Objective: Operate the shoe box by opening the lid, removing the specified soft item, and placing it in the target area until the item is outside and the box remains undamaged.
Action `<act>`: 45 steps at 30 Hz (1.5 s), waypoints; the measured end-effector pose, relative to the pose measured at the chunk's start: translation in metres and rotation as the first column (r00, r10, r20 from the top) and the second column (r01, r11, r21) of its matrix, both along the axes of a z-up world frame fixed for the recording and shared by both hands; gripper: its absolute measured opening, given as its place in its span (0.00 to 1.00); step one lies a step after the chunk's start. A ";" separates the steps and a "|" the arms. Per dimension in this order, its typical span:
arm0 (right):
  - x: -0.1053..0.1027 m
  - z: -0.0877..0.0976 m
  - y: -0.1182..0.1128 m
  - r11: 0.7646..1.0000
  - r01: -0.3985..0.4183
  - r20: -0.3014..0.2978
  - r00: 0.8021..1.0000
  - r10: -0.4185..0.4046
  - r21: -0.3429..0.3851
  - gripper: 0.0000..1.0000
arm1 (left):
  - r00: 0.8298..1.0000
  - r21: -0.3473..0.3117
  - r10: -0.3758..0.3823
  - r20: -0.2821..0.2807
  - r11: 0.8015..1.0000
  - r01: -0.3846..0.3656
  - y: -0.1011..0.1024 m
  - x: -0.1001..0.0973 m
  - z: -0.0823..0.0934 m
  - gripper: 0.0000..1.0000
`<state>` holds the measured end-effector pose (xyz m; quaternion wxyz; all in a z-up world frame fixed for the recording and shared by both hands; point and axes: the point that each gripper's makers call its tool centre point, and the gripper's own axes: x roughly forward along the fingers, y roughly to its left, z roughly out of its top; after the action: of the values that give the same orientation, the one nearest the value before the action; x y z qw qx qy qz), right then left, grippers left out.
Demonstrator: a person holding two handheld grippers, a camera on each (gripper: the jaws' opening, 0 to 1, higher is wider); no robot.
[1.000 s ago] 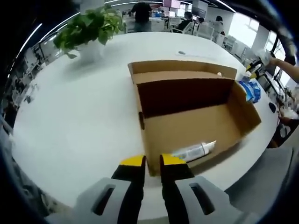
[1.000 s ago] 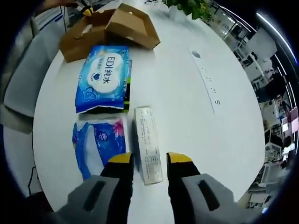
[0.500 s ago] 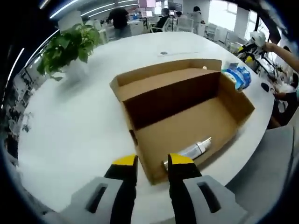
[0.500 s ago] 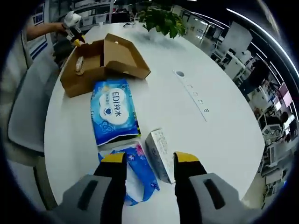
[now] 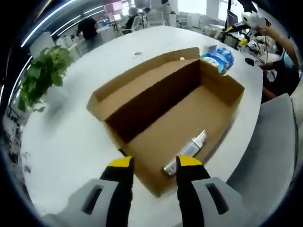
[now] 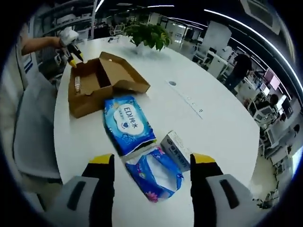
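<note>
Cardboard shoe box (image 5: 180,101) open, tube (image 5: 185,151) inside; wipes pack (image 6: 129,124) outside.

Potted plant (image 6: 147,35) on white table (image 6: 222,127); grey chair (image 5: 279,156) beside.

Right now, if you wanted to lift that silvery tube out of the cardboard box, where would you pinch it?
Across the tube's flat middle, coming straight down from above. It lies flat on the floor of the open box near the wall, so a sideways approach looks blocked. The left gripper hangs open just over it.
</note>
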<state>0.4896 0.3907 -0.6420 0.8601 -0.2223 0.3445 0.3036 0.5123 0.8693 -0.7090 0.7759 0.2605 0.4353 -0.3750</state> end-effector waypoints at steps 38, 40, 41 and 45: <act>-0.098 -0.004 0.044 0.943 0.270 -0.081 0.962 -0.259 0.195 0.96 | 0.732 0.043 -0.580 -0.357 0.773 0.634 -0.052 -0.007 -0.060 0.51; -0.100 -0.005 0.045 0.941 0.276 -0.084 0.961 -0.264 0.198 0.96 | 0.718 0.044 -0.591 -0.368 0.760 0.648 -0.052 -0.007 -0.063 0.52; -0.101 -0.005 0.045 0.939 0.281 -0.086 0.959 -0.269 0.199 0.96 | 0.712 0.044 -0.597 -0.370 0.754 0.656 -0.053 -0.008 -0.064 0.53; -0.101 -0.007 0.044 0.933 0.294 -0.089 0.955 -0.282 0.205 0.95 | 0.690 0.053 -0.617 -0.378 0.729 0.682 -0.053 -0.011 -0.071 0.52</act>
<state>0.3885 0.4350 -0.6491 0.9039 -0.0657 0.3631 0.2162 0.5012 0.8160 -0.7799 0.4774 0.4028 0.4729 -0.6215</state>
